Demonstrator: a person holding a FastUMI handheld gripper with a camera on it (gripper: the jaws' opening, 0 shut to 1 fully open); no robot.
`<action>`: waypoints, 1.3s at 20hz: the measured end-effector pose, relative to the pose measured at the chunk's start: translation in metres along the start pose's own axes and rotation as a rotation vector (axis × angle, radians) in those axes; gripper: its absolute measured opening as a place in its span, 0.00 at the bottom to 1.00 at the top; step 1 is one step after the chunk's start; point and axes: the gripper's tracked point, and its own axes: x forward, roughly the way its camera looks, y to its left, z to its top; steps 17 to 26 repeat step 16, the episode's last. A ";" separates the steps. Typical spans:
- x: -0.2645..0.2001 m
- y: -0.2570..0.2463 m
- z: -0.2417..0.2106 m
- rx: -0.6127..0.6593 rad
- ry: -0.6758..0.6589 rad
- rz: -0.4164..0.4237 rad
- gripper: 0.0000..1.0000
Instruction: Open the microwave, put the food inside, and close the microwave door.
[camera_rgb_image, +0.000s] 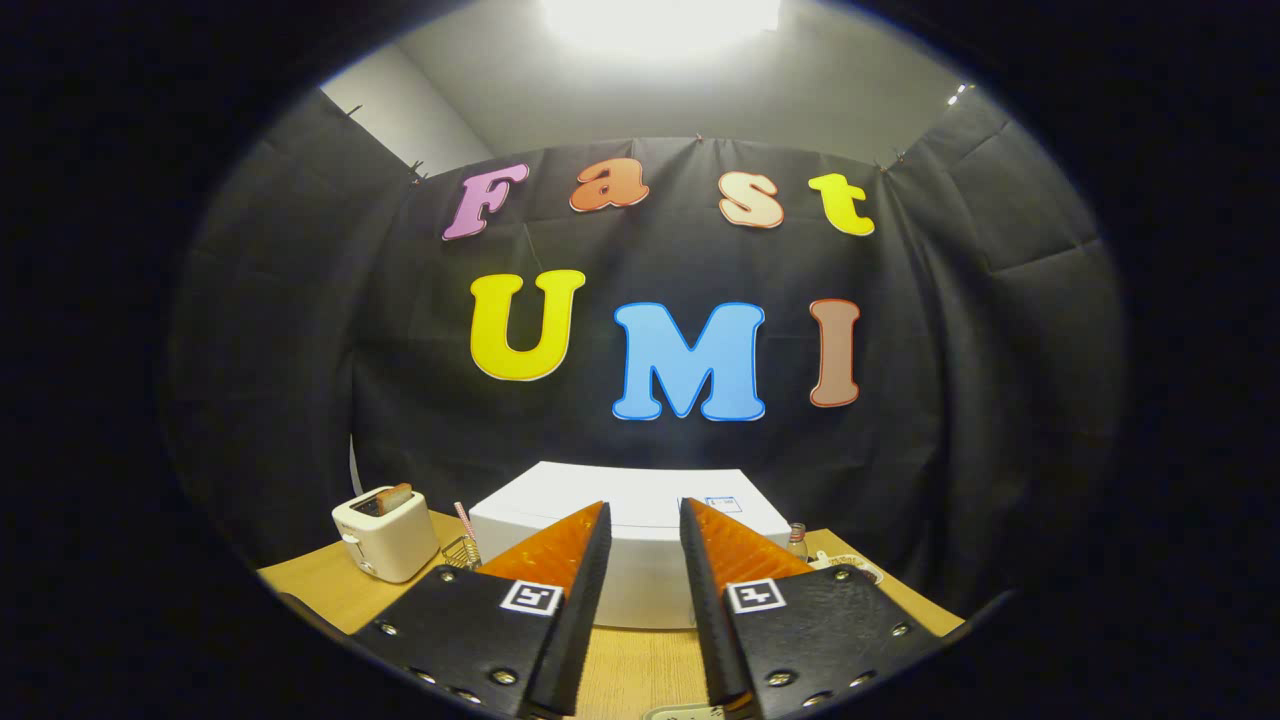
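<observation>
gripper (645, 520) fingers apart with nothing between them, held high and aimed at the white microwave (640, 530) just ahead, probably lining up to open it. toaster (385, 533) sits left of the microwave.

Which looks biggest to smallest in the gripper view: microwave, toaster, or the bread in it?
1. Microwave
2. Toaster, set about as far back, so the ranking seems safe
3. Bread

Tool: open.

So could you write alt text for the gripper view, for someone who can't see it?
Open tongs, holding nothing, point at a white microwave just ahead on a wooden table. A white toaster with a slice of bread in it stands left of the microwave, against a black cloth wall.
</observation>
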 end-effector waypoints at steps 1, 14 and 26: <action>-0.003 -0.001 0.007 -0.012 -0.005 0.000 0.56; -0.032 0.009 0.056 -0.002 -0.064 0.027 0.96; -0.032 0.015 0.053 -0.002 -0.059 0.044 0.96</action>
